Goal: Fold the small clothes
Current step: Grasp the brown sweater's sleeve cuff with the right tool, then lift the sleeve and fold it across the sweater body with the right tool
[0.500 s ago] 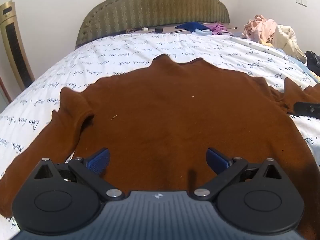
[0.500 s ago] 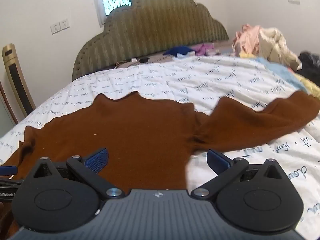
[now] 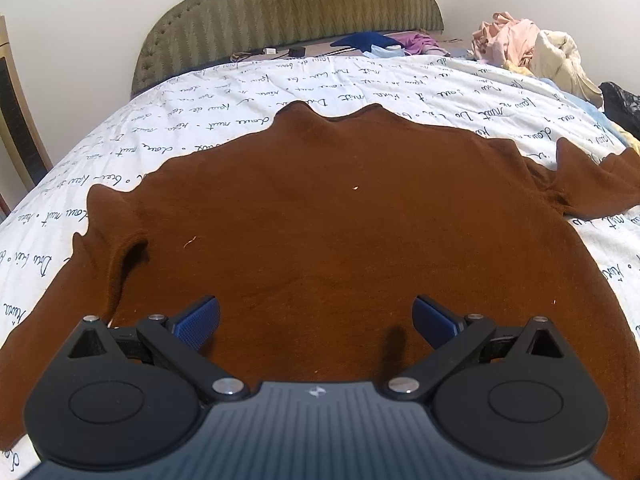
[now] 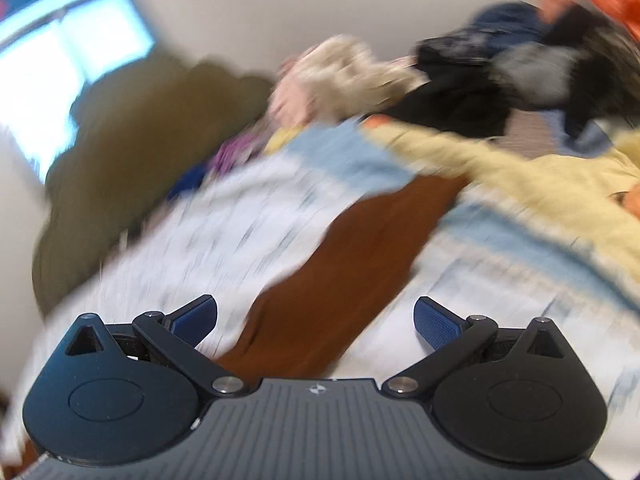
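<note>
A brown long-sleeved sweater (image 3: 320, 220) lies flat on the white bed sheet (image 3: 240, 92), neck toward the headboard, one sleeve folded down at the left and the other stretched out to the right. My left gripper (image 3: 316, 320) hovers over the sweater's lower body, open, nothing between its blue pads. The right wrist view is badly blurred. There my right gripper (image 4: 316, 318) is open above the sweater's right sleeve (image 4: 352, 260), which runs away between the fingers without touching the pads.
A padded green headboard (image 3: 288, 12) stands at the far end. Loose clothes are heaped at the bed's right side (image 3: 532, 52), seen blurred in the right wrist view as a pile (image 4: 500, 92) with a yellow cloth (image 4: 540, 176). A chair (image 3: 16, 120) stands at the left.
The right gripper has swung sharply to the right, from the sweater's body to its right sleeve, and its view is now blurred. It has left the left wrist view. The left gripper shifted slightly.
</note>
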